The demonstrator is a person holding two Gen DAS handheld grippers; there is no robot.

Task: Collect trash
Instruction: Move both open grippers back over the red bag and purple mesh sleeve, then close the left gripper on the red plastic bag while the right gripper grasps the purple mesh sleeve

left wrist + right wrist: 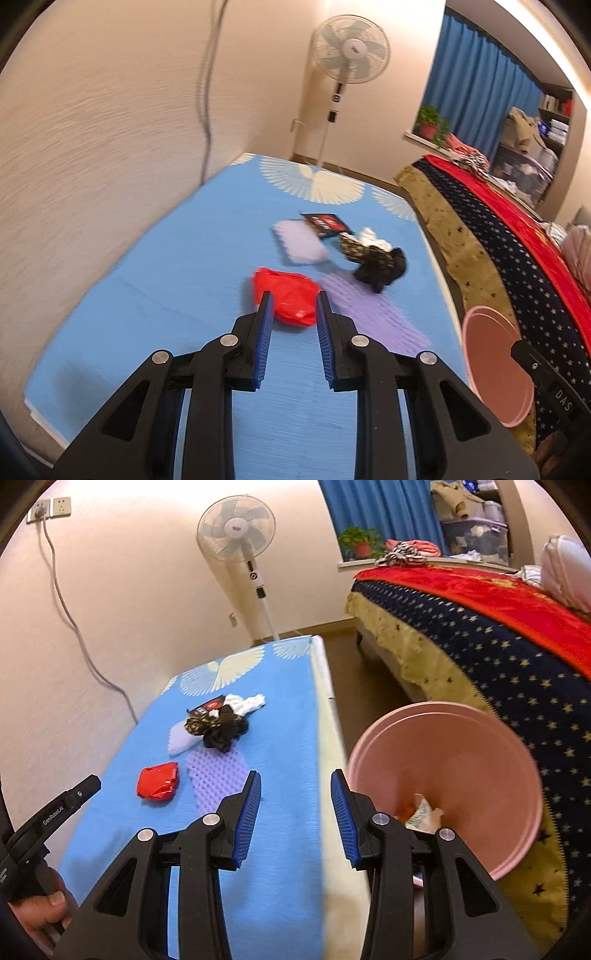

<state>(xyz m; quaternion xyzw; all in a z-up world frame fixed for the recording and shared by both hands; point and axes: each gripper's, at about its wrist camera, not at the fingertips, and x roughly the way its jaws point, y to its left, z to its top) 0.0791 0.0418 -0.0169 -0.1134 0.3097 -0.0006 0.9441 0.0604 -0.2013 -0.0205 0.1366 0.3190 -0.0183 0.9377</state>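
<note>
A shiny red wrapper (286,295) (158,784) lies on the blue table cover (147,295). My left gripper (294,299) is open just short of it, with nothing between the pads. Beyond lie a purple foam sheet (214,771), a white foam piece (299,243), a black-and-red packet (327,223), a black crumpled wad (221,734) and a white tissue (247,703). My right gripper (296,779) is open and empty over the table's right edge, beside the pink bin (461,731), which holds crumpled paper (421,812).
A bed with a star-patterned blanket (517,672) stands right of the bin, with a strip of floor (354,686) between it and the table. A standing fan (236,528) is at the far end. A cable (74,627) hangs on the left wall.
</note>
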